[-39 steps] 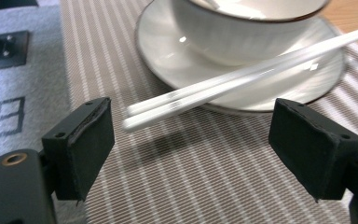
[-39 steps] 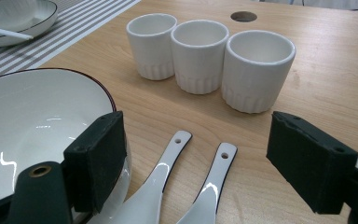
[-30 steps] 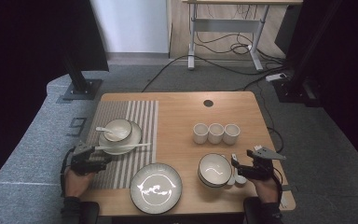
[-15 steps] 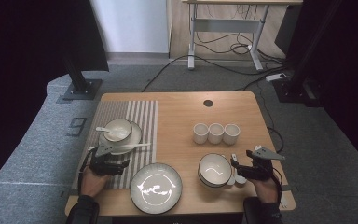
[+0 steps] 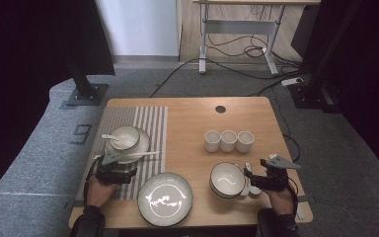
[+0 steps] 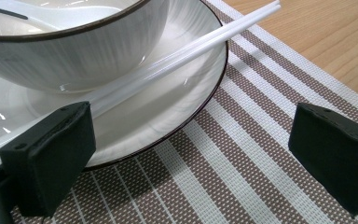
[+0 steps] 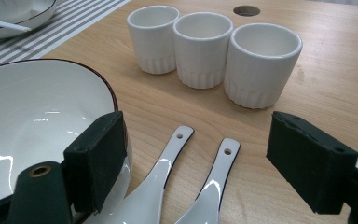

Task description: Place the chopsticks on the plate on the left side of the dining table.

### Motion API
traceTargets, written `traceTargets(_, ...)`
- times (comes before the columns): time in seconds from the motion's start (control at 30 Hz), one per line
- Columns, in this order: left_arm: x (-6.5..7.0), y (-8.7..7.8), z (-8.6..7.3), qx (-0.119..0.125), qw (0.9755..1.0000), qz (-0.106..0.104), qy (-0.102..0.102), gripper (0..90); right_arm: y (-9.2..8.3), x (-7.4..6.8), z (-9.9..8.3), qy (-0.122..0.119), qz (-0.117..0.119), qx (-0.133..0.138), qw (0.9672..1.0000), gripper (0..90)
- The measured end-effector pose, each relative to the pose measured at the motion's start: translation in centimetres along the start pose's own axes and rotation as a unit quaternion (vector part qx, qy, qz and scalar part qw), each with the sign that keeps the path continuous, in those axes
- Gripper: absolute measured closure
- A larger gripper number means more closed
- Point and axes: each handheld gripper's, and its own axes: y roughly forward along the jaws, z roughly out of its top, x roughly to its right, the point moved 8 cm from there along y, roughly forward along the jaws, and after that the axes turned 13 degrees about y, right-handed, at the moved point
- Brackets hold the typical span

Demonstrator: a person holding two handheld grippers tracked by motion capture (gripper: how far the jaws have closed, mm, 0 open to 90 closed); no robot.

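Observation:
My left gripper is open over the striped placemat, and its jaws have just been opening. Only the mat and the plate's rim lie between them, ungripped. On that plate stands a bowl with a spoon inside, and white chopsticks rest across the plate, passing the left jaw. My right gripper is open beside a second bowl. Two white spoons lie on the wood between its jaws, untouched.
Three white cups stand in a row behind the right bowl. A large patterned plate sits at the table's front middle. A round hole marks the table's far side. Desk legs and cables lie on the floor beyond.
My left hand has moved right from the table's left edge to the plate with the chopsticks. The right hand has kept still.

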Motion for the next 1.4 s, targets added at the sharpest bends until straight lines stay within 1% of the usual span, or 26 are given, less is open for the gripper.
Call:
traceTargets(0.47,-0.1,0.4,-0.1,-0.005,1.0,0.0,0.002,0.4,0.1,0.0,-0.1,-0.001,0.001,-0.002,1.0,19.5)
traceTargets(0.77,-0.1,0.5,0.0,-0.003,1.0,-0.001,0.001,0.2,0.1,0.0,-0.1,-0.001,0.001,-0.003,1.0,19.5)
traceTargets(0.93,-0.1,0.2,0.1,0.001,1.0,0.003,0.002,0.2,0.0,0.0,-0.1,0.0,0.0,-0.002,1.0,19.5)
traceTargets(0.97,-0.1,-0.2,0.2,0.003,1.0,0.007,0.003,0.2,0.0,0.1,-0.1,0.0,0.0,-0.002,1.0,19.5)
traceTargets(1.0,-0.1,-0.2,0.2,0.003,1.0,0.007,0.003,0.2,0.0,0.1,-0.1,0.0,0.0,-0.002,1.0,19.5)
traceTargets(1.03,-0.4,-0.5,0.2,0.002,0.9999,0.015,0.004,0.1,0.0,0.1,-0.1,0.001,-0.001,-0.002,1.0,19.5)
traceTargets(1.1,-1.2,-1.3,-0.1,0.005,0.9994,0.033,-0.009,0.1,-0.1,0.2,-0.1,0.002,-0.001,-0.002,1.0,19.5)
traceTargets(1.13,-1.7,-1.8,-0.2,0.004,0.9988,0.045,-0.017,0.1,-0.1,0.2,-0.1,0.002,-0.001,-0.002,1.0,19.5)
traceTargets(1.23,-2.7,-2.6,-0.6,0.01,0.9972,0.068,-0.032,0.3,-0.1,0.2,-0.1,0.002,-0.001,-0.002,1.0,19.5)
traceTargets(1.27,-3.1,-2.8,-0.8,0.011,0.9962,0.078,-0.039,0.2,-0.1,0.2,-0.1,0.002,-0.001,-0.002,1.0,19.5)
traceTargets(1.37,-4.0,-3.3,-1.3,0.009,0.994,0.095,-0.053,0.0,-0.1,0.2,-0.1,0.002,-0.002,-0.002,1.0,19.5)
traceTargets(1.4,-4.0,-3.3,-1.3,0.009,0.994,0.095,-0.053,0.0,-0.1,0.2,-0.1,0.002,-0.002,-0.002,1.0,19.5)
